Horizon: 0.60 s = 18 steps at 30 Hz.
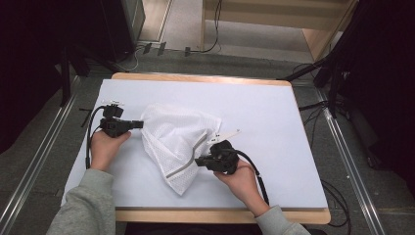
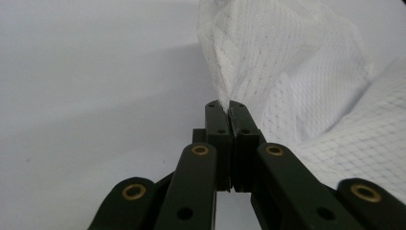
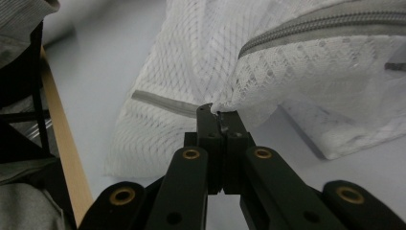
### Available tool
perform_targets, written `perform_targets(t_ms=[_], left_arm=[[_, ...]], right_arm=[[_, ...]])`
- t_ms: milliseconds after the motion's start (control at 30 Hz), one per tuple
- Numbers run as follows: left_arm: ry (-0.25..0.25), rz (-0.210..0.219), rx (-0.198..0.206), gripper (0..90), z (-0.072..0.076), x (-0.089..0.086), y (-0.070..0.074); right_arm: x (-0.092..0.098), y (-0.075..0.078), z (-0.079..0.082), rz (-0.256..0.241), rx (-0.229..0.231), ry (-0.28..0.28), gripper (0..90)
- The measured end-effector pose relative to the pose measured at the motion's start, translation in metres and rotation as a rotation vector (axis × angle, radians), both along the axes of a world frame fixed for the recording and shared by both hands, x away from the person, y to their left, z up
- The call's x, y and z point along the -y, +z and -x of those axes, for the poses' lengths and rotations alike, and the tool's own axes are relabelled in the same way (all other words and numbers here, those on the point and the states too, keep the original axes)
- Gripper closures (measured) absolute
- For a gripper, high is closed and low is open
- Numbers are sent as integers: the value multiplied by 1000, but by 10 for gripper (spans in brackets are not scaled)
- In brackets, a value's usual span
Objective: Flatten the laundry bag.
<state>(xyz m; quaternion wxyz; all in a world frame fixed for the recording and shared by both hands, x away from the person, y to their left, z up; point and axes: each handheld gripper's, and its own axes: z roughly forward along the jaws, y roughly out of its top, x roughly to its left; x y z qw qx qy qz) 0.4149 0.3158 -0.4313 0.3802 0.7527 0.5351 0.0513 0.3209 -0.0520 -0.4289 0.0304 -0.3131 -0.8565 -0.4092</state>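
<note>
A white-covered table (image 1: 274, 117) bears a white mesh bag (image 1: 178, 139) at its middle, lying between the two claws. The left gripper (image 1: 141, 124) is clamped tight on the bag's left edge; the right gripper (image 1: 198, 162) pinches mesh beside the grey zipper (image 1: 188, 161).
</note>
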Motion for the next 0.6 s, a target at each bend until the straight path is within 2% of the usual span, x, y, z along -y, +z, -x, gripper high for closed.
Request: perform_targets(t_ms=[67,100,167,233,300,367,400,433,467,500,533,600], left_arm=[[2,13,-12,900,-3,-1,-2],[1,11,-11,897,-4,-1,-2],[4,16,-6,889,-5,-1,-3],[7,20,-4,835,-6,-1,-3],[12,48,-15,779,-7,-2,-4],[12,43,-13,714,-6,-2,-3],[17,50,-4,684,-4,-2,-2],[17,50,-4,666,-4,-2,-2],[15,51,3,645,-1,-3,1],[15,51,3,624,-1,-3,1],[17,49,8,604,2,-3,2],[10,45,12,570,9,-4,6]], right_arm=[[0,-1,1,4,-5,-1,868],[4,-1,0,2,-9,-3,812],[10,1,-1,-3,2,-18,771],[19,4,-2,-11,22,-38,748],[30,6,-5,-23,31,-65,732],[35,7,-6,-23,31,-80,729],[45,8,-9,-15,50,-107,712],[45,8,-9,-15,50,-107,712],[55,6,-13,-6,57,-136,707],[55,6,-13,-6,57,-136,707],[63,2,-20,-2,53,-166,694],[67,-2,-28,10,53,-189,679]])
